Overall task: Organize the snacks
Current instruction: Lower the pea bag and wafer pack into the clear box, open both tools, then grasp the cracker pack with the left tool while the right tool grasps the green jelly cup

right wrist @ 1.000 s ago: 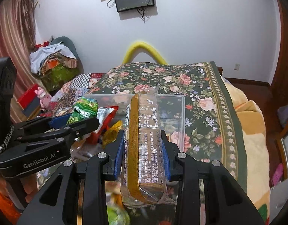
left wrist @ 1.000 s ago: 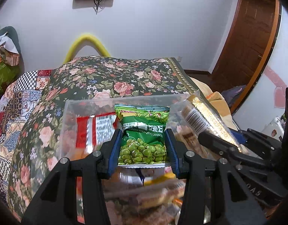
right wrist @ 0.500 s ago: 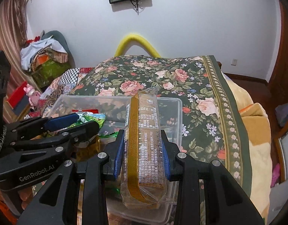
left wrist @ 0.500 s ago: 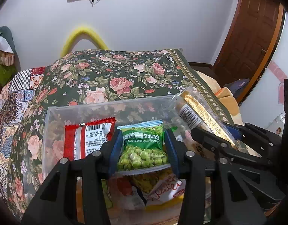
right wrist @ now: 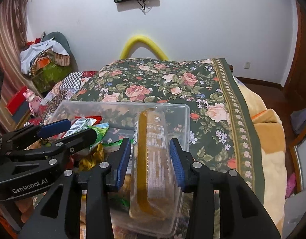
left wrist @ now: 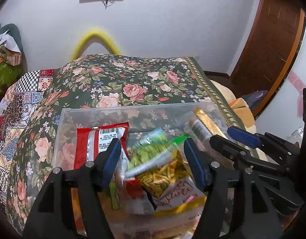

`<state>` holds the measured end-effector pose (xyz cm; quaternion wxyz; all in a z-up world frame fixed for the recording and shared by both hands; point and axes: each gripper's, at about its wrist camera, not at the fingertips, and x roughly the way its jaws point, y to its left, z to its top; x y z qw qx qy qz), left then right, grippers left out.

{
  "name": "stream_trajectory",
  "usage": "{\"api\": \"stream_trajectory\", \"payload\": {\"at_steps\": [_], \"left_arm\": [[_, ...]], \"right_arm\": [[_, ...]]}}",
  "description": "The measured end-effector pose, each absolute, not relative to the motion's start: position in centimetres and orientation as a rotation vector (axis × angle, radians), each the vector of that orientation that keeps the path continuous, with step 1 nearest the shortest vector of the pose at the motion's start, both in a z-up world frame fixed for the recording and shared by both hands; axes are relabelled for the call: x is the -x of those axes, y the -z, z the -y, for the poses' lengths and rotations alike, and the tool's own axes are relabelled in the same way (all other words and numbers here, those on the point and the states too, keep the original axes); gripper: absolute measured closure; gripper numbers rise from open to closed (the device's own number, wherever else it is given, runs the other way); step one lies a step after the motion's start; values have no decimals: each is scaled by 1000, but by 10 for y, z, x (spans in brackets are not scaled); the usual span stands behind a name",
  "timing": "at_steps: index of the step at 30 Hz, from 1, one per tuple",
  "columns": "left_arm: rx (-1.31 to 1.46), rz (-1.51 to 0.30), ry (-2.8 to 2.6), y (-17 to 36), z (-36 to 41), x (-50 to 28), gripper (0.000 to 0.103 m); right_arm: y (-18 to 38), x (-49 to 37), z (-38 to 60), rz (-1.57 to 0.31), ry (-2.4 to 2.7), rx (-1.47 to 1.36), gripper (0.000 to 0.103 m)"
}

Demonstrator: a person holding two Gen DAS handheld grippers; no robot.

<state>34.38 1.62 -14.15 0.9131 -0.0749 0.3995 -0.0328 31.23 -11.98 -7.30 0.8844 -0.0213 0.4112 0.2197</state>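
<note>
A clear plastic bin point(left wrist: 93, 112) sits on the floral bedspread and holds several snack packs. My left gripper point(left wrist: 153, 156) is open above it; the green pea packet point(left wrist: 151, 151) is blurred, loose between the jaws, over a yellow snack bag point(left wrist: 168, 181) and beside a red packet point(left wrist: 93, 145). My right gripper point(right wrist: 151, 157) is open over the bin's right side point(right wrist: 185, 119). The long clear cracker pack with a gold strip point(right wrist: 151, 159) stands between its pads with gaps on both sides, its lower end in the bin.
The bin lies on a floral bedspread point(right wrist: 172, 83) on a bed. A beige blanket point(right wrist: 270, 139) lies to the right. A wooden door point(left wrist: 268, 39) stands at the right. A pile of clothes point(right wrist: 45, 59) is at the left, by the white wall.
Both grippers came down over the bin and opened. The green pea packet left my left jaws and is dropping in. The cracker pack came free of my right pads.
</note>
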Motion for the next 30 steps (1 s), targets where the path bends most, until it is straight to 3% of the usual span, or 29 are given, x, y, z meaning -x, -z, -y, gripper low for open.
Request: {"api": "stream_trajectory", "payload": {"at_steps": [12,15,30], "left_arm": [[60,-742,93,97,-2,-280,31],[56,-745,100,95,-2,-264,23],[0,-895,117,154,-6,-203,19]], "right_arm": [[42,-260,142,-806,-479,44,51],[41,-245,145,-810,-492,40,49],[87,-193,137,-948,-546,74,40]]}}
